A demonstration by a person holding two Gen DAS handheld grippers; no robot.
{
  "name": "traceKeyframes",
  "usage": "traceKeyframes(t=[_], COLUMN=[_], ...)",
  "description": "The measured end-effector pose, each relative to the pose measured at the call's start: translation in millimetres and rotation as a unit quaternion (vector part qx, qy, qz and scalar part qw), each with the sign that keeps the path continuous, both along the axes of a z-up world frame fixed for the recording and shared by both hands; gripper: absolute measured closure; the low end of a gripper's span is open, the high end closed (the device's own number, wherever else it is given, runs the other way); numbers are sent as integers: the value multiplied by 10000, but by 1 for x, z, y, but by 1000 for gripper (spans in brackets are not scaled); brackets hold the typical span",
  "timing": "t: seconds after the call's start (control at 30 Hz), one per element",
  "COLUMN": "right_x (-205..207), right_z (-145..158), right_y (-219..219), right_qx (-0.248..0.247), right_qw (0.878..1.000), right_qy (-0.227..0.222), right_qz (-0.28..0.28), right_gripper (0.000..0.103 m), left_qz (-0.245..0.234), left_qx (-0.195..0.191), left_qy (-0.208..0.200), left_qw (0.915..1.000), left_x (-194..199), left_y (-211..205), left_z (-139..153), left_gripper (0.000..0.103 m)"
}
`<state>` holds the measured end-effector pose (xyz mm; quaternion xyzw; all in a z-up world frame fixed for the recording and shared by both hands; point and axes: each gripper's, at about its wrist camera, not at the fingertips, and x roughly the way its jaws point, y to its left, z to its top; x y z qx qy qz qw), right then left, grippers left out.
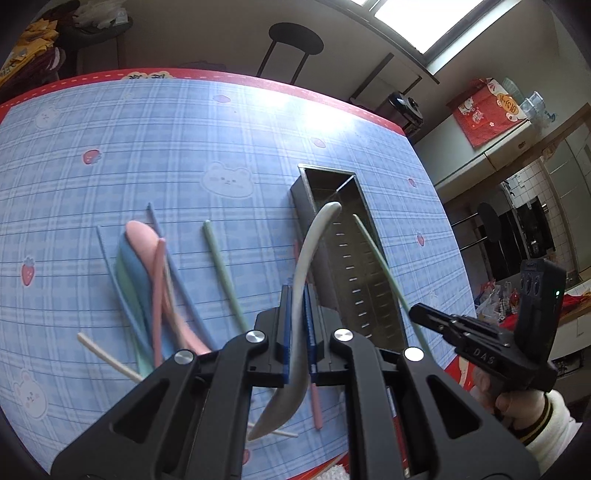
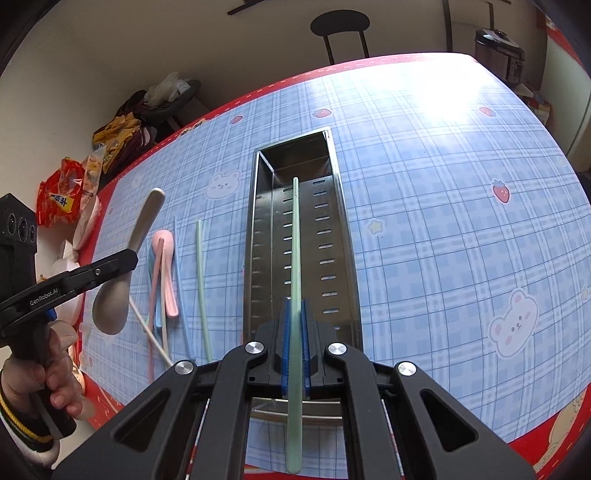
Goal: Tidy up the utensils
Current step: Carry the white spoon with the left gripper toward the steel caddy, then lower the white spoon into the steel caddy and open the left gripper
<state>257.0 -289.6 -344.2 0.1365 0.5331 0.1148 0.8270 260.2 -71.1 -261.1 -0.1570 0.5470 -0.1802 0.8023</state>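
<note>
My left gripper (image 1: 296,332) is shut on a grey spoon (image 1: 306,254), handle pointing away, its bowl hanging under the jaws; the same spoon (image 2: 122,284) shows in the right wrist view, above the table left of the tray. My right gripper (image 2: 294,343) is shut on a green chopstick (image 2: 295,240) held lengthwise over the long steel utensil tray (image 2: 341,229). That tray (image 1: 364,206) appears in the left wrist view too, with the green chopstick (image 1: 380,258) slanting over it. A loose pile with a pink spoon (image 1: 142,240), a blue spoon and several chopsticks lies on the table.
A blue plaid tablecloth (image 2: 443,184) with a red border covers the table. One green chopstick (image 1: 225,273) lies apart from the pile. A hand (image 2: 40,373) holds the left gripper's handle. Snack bags (image 2: 66,195) sit off the left edge; a stool (image 2: 341,26) stands behind.
</note>
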Motion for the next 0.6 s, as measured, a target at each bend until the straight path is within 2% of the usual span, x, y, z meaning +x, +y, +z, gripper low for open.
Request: traceKeyframes(t=[0.27, 0.5, 0.6], right_x=[20, 24, 25], right_z=[-17, -33, -37], right_y=[1, 0, 1], right_qx=[-124, -170, -156], right_qw=[9999, 9996, 9996], right_qy=[71, 205, 234], right_qz=[-53, -58, -72], right_gripper=[97, 97, 97], left_qz=[533, 1253, 1583], left_qx=[-594, -1012, -1093], left_qy=[762, 1422, 1561], left_qw=[9939, 9766, 9688], left_x=[48, 76, 82], left_y=[-52, -73, -78], left_z=[-27, -61, -69], left_gripper=[92, 92, 92])
